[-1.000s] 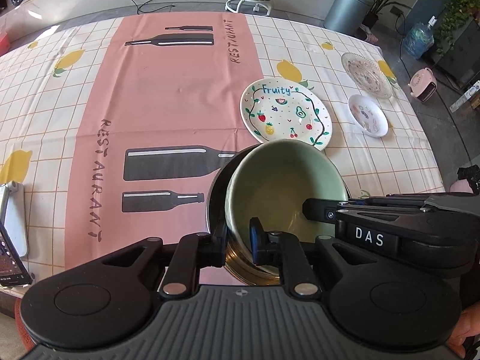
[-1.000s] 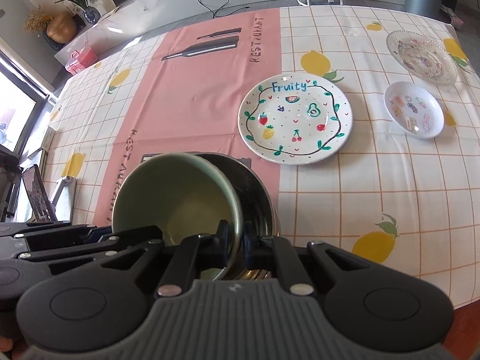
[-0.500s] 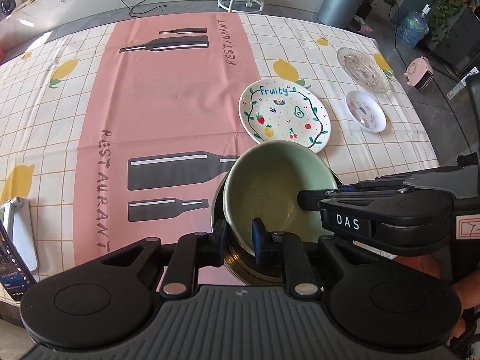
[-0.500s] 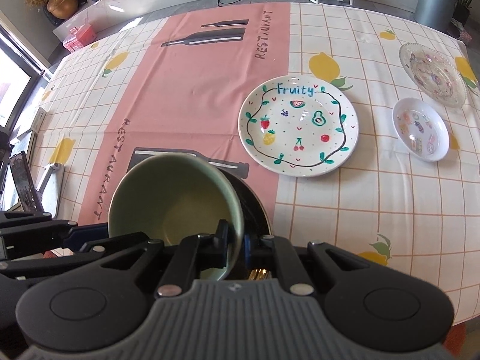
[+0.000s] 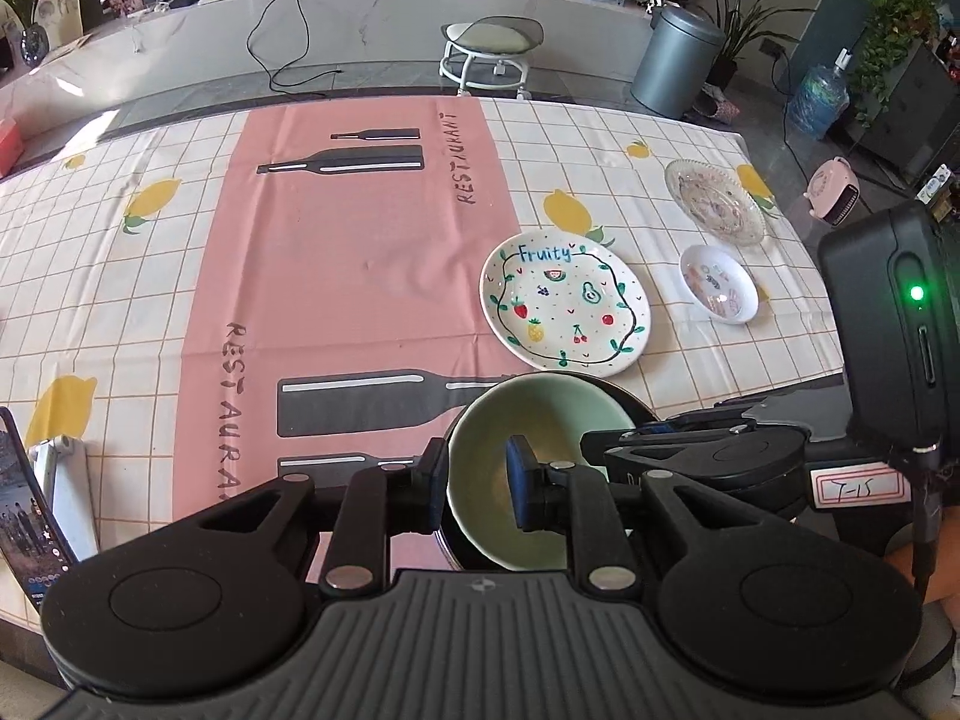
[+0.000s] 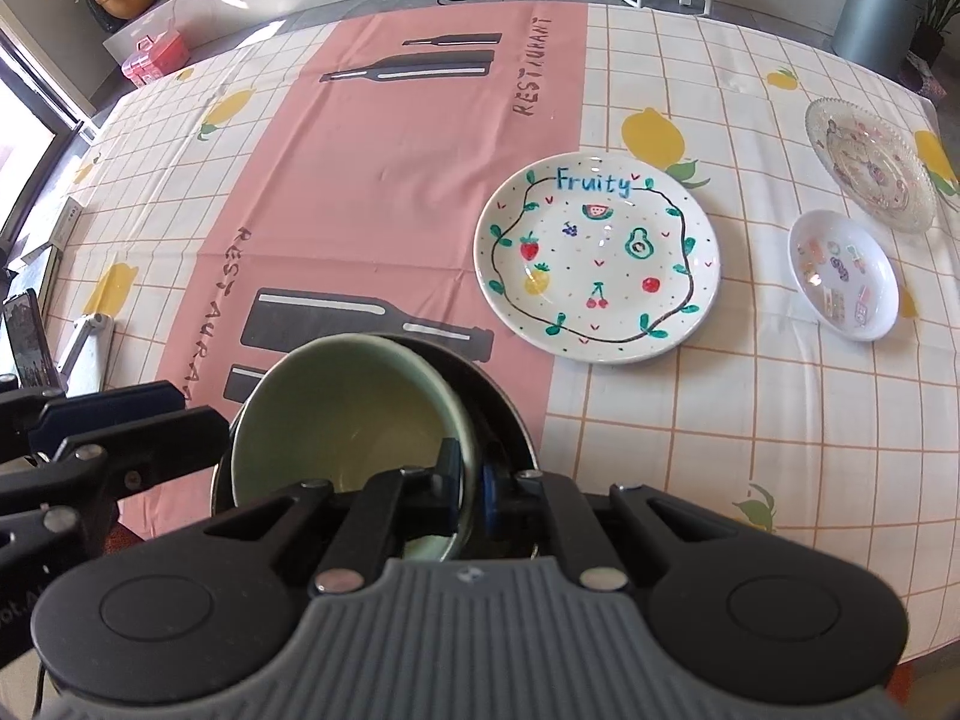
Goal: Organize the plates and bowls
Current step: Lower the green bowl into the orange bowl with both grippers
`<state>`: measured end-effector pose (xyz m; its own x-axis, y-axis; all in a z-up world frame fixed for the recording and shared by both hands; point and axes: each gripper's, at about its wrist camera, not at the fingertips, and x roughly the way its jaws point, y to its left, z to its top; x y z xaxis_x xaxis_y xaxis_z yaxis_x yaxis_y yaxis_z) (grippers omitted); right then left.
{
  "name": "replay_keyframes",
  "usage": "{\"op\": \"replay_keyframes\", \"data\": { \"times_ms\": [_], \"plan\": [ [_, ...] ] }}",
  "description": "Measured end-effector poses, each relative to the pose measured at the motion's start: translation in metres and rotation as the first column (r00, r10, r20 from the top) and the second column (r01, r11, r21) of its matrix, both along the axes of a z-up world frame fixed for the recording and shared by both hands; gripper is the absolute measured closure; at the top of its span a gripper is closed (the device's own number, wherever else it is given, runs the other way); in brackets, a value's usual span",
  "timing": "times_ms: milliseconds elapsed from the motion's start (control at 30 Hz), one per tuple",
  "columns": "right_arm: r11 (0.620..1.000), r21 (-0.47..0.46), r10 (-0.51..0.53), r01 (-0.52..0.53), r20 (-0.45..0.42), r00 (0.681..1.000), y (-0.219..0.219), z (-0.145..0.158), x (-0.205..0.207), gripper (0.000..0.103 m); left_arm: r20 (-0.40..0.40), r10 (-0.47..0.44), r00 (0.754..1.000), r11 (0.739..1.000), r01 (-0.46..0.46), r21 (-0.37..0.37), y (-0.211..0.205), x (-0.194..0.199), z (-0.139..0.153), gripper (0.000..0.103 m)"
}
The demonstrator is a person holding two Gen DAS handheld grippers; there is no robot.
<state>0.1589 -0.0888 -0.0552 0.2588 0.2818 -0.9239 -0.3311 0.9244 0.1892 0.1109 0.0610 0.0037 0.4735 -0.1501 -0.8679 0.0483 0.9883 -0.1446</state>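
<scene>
The green bowl [image 6: 348, 414] is smooth glazed ceramic, round and deep, sitting tilted inside a wider dark metal bowl [image 6: 501, 414] at the near edge of the worktop [image 5: 150, 300], and nothing shows inside it. The right gripper [image 6: 471, 480] has its fingers [image 6: 447, 480] pressed on the green bowl's near rim, one pad inside, one outside, pinching the wall. The left gripper [image 5: 477, 483] has just been opening its fingers; they straddle the rim on the other side, one pad inside the bowl and one outside, with a gap showing, so no pinch there. Past the bowls lies a flat white plate [image 6: 597, 258] painted with fruits, a wavy vine border and the word "Fruity" in blue. To its right a small white dish [image 6: 843, 273] with little coloured pictures, and beyond that a clear glass plate [image 6: 870, 162] with a ribbed, scalloped edge, all 3 empty. The tablecloth [image 6: 390, 180] is thin, creased fabric, checked with lemons, its pink band printed with dark bottles and "RESTAURANT". A handwritten tag on the right gripper, seen from the left wrist view, looks like "T-15". A phone [image 5: 27, 516] stands propped at the left edge.
</scene>
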Motion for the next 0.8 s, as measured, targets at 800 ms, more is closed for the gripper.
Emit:
{"op": "replay_keyframes", "data": {
  "times_ms": [800],
  "plan": [
    [0.999,-0.003,0.038,-0.038,0.156,0.987,-0.008,0.028,-0.023,0.101,-0.010,0.012,1.000,0.997,-0.013,-0.079,-0.001,-0.012,-0.013,0.075]
  ]
}}
